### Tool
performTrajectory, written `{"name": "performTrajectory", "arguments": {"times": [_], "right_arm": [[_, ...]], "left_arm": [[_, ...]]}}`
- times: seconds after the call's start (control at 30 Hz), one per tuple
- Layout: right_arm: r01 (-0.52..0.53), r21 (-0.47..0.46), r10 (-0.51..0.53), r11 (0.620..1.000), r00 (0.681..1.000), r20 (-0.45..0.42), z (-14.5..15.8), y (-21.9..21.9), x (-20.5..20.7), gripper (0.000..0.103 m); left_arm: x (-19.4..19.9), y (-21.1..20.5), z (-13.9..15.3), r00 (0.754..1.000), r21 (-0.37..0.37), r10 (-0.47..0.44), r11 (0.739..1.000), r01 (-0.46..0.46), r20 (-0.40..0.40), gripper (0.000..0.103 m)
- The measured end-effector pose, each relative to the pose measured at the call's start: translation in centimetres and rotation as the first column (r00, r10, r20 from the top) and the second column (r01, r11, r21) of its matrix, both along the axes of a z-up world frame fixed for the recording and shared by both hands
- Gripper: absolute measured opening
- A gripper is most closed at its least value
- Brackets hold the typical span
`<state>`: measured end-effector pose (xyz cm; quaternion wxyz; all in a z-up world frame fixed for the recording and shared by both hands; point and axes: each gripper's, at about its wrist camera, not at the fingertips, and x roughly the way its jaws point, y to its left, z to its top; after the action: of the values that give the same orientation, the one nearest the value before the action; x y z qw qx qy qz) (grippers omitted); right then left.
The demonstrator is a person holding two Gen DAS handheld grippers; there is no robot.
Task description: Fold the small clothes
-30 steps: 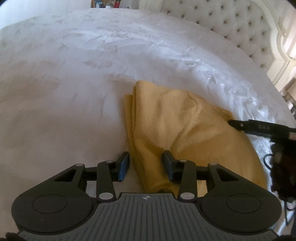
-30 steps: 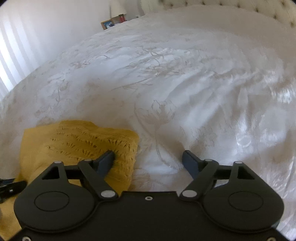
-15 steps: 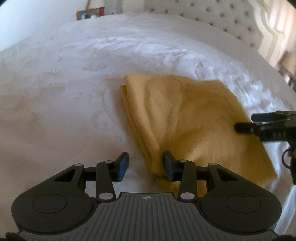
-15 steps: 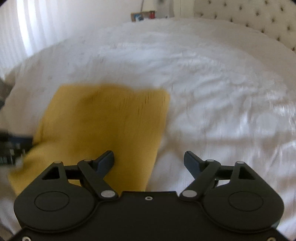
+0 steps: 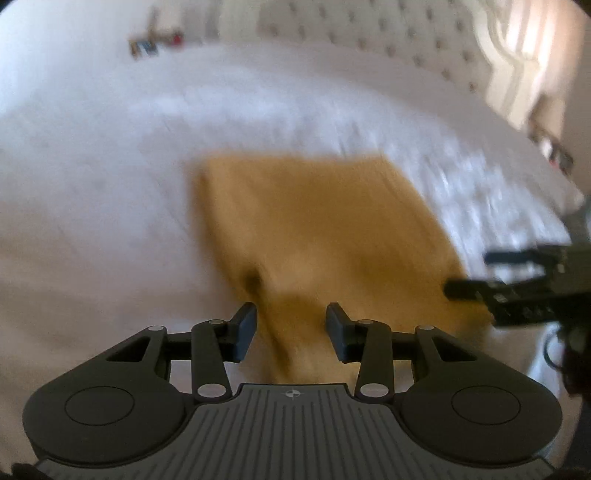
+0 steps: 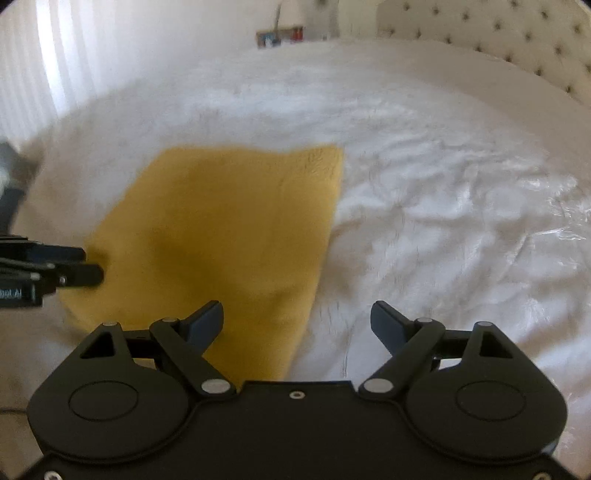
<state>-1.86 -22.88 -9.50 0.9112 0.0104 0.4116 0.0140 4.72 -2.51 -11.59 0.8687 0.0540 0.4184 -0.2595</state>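
A folded yellow garment (image 5: 314, 229) lies flat on the white bed, also in the right wrist view (image 6: 221, 236). My left gripper (image 5: 291, 328) is open and empty, above the garment's near edge. My right gripper (image 6: 297, 325) is open wide and empty, over the garment's near right corner. The right gripper also shows at the right of the left wrist view (image 5: 476, 273), beside the garment's right edge. The left gripper also shows at the left of the right wrist view (image 6: 85, 266), by the garment's left edge. The left wrist view is blurred.
The white bedspread (image 6: 443, 206) surrounds the garment. A tufted headboard (image 5: 369, 33) runs along the far right. A nightstand with small items (image 6: 280, 37) stands beyond the far edge. White curtains (image 6: 55, 55) hang at the left.
Both grippers have pulled back and up from the garment, so more of it shows. Both stayed open. The garment now lies flat as a rectangle.
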Motion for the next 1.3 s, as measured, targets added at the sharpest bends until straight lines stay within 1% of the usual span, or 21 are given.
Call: {"name": "performTrajectory", "arguments": {"times": [0.03,0.07,0.13,0.17,0.2,0.27,0.37,0.43,0.47,0.5,0.57,0.6,0.63,0.7,0.73,0.8,0.83,0.93,1.0,1.17,1.3], "right_arm": [[-0.001,-0.032,0.0,0.999,1.0,-0.029,-0.7,0.1,0.2,0.087],[0.003,-0.036,-0.004,0.999,0.999,-0.05,-1.2,-0.1,-0.1,0.087],[0.043,0.028,-0.041,0.999,0.997,-0.071,-1.5,-1.1,-0.7,0.088],[0.059,0.049,-0.055,0.997,0.996,-0.073,-1.4,-1.6,-1.1,0.088],[0.064,0.048,-0.061,0.997,0.996,-0.07,-1.2,-1.7,-1.3,0.088],[0.074,0.047,-0.071,0.996,0.996,-0.046,-0.6,-1.7,-1.8,0.088],[0.08,0.086,-0.083,0.993,0.996,0.022,0.9,-1.6,-2.8,0.091],[0.081,0.107,-0.089,0.991,0.994,0.066,1.8,-1.3,-3.4,0.103],[0.081,0.122,-0.092,0.989,0.992,0.089,2.3,-1.2,-3.7,0.102],[0.083,0.137,-0.098,0.987,0.989,0.11,2.7,-1.1,-3.8,0.102],[0.087,0.165,-0.11,0.982,0.985,0.136,3.4,-0.9,-4.2,0.102],[0.093,0.172,-0.119,0.981,0.982,0.144,3.6,-0.8,-4.3,0.102],[0.098,0.172,-0.124,0.98,0.981,0.151,3.9,-0.6,-4.4,0.102],[0.108,0.174,-0.136,0.979,0.977,0.162,4.3,-0.3,-4.7,0.102],[0.114,0.18,-0.144,0.977,0.976,0.164,4.4,-0.3,-4.7,0.102],[0.121,0.187,-0.151,0.975,0.976,0.159,4.6,-0.1,-4.9,0.102],[0.123,0.181,-0.151,0.976,0.977,0.152,4.6,0.0,-4.8,0.102],[0.135,0.153,-0.155,0.979,0.979,0.129,4.6,0.6,-4.8,0.102],[0.148,0.151,-0.165,0.977,0.98,0.11,4.5,0.8,-4.8,0.102],[0.162,0.196,-0.183,0.967,0.978,0.097,4.6,1.0,-5.5,0.102],[0.161,0.229,-0.185,0.96,0.979,0.088,5.0,1.1,-5.9,0.102]], "left_arm": [[-0.2,-0.4,-1.0,0.999,0.033,-0.021,0.999,0.023,-0.048,0.041],[-0.5,-0.5,-1.7,0.997,0.046,-0.029,0.998,0.032,-0.069,0.041],[-1.4,0.0,-2.1,0.998,0.029,-0.015,0.999,0.017,-0.063,0.041],[-1.6,0.2,-2.2,0.997,0.027,-0.017,0.999,0.019,-0.075,0.041],[-1.7,0.3,-2.2,0.997,0.03,-0.023,0.999,0.025,-0.079,0.04],[-2.1,0.4,-1.8,0.998,0.031,-0.028,0.999,0.03,-0.064,0.04],[-2.8,0.8,-0.5,1.0,-0.009,-0.018,1.0,0.018,-0.024,0.041],[-3.5,1.2,0.5,1.0,-0.035,0.007,0.999,-0.006,0.03,0.042],[-3.8,1.3,1.0,0.998,-0.048,0.017,0.999,-0.015,0.053,0.042],[-4.2,1.4,1.6,0.997,-0.069,0.03,0.997,-0.024,0.077,0.047],[-4.8,1.6,2.4,0.994,-0.113,0.048,0.993,-0.037,0.101,0.062],[-4.8,1.5,2.7,0.993,-0.125,0.058,0.991,-0.045,0.1,0.077],[-4.8,1.4,2.9,0.993,-0.132,0.067,0.99,-0.054,0.095,0.087],[-4.7,1.1,3.2,0.993,-0.144,0.077,0.988,-0.064,0.085,0.092],[-4.7,1.1,3.3,0.993,-0.145,0.084,0.987,-0.072,0.082,0.097],[-4.7,1.1,3.4,0.991,-0.135,0.101,0.987,-0.089,0.082,0.099],[-4.6,1.0,3.4,0.991,-0.124,0.11,0.987,-0.1,0.08,0.103],[-4.5,0.9,3.4,0.989,-0.102,0.132,0.987,-0.124,0.071,0.103],[-4.6,1.0,3.5,0.988,-0.101,0.139,0.986,-0.131,0.069,0.103],[-4.8,0.7,3.7,0.987,-0.09,0.149,0.986,-0.143,0.061,0.103],[-4.9,0.8,3.9,0.989,-0.115,0.144,0.984,-0.138,0.043,0.103]]}}
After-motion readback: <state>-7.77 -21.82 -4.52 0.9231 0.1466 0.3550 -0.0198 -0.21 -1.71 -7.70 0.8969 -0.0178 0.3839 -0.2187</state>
